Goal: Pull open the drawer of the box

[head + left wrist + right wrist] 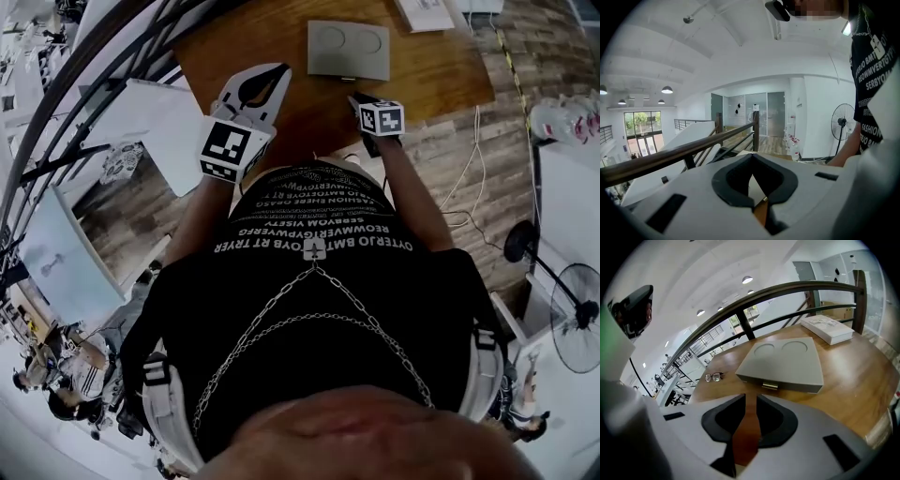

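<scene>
The box (348, 49) is flat and grey, with two round dents in its lid, and lies on the wooden table (441, 75). In the right gripper view the box (785, 362) shows its front, where a small brass drawer handle (770, 386) sits; the drawer is closed. My right gripper (750, 397) points down at the table short of the handle, jaws slightly apart with only bare wood between them. In the head view the right gripper (360, 97) hovers near the box's front right. My left gripper (279, 70) is off to the box's left, its tips together and empty. The left gripper (752, 156) faces the railing and room.
A pair of glasses (714, 377) lies on the table left of the box. A white book (828, 328) rests behind the box at the table's far edge. A dark railing (787, 289) runs behind the table. A standing fan (577, 314) is on the floor at right.
</scene>
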### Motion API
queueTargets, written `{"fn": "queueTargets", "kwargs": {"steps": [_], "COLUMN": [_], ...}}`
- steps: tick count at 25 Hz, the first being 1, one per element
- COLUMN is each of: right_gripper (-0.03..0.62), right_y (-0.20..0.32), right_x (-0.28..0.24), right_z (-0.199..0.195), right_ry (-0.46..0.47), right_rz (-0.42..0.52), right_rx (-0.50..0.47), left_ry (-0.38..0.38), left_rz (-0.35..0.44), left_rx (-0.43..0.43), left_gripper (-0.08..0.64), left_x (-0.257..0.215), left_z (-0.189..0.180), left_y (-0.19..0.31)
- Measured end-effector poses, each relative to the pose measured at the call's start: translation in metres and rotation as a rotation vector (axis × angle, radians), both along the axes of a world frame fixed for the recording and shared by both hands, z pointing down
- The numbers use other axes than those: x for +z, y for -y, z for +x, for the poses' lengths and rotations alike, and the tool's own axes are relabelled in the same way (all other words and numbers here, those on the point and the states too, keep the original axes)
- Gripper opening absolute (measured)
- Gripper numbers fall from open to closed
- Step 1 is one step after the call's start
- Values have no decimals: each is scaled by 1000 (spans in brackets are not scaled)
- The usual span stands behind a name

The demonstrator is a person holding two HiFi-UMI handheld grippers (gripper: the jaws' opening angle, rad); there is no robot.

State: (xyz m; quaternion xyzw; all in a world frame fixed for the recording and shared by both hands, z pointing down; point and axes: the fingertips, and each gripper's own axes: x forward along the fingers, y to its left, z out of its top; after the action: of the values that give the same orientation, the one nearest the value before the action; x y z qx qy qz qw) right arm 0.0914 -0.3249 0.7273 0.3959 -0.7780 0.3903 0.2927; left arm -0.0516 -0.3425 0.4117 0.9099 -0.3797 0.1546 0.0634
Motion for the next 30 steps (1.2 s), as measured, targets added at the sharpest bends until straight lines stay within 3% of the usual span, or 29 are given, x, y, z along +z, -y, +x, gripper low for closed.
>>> {"fn": "queueTargets", "kwargs": {"steps": [17, 30], "right_gripper": [98, 153], "right_y": [20, 49], "right_x": [34, 60], "right_z": [-12, -6], "right_ry": [-64, -100], "right_rz": [-60, -142], "right_rx": [6, 120], "left_ry": [-30, -30], "left_rz": [-56, -90], "left_rx": [1, 14], "left_gripper": [5, 5], "left_x": [25, 34], "left_z": [-12, -9], "left_y": [2, 1]}}
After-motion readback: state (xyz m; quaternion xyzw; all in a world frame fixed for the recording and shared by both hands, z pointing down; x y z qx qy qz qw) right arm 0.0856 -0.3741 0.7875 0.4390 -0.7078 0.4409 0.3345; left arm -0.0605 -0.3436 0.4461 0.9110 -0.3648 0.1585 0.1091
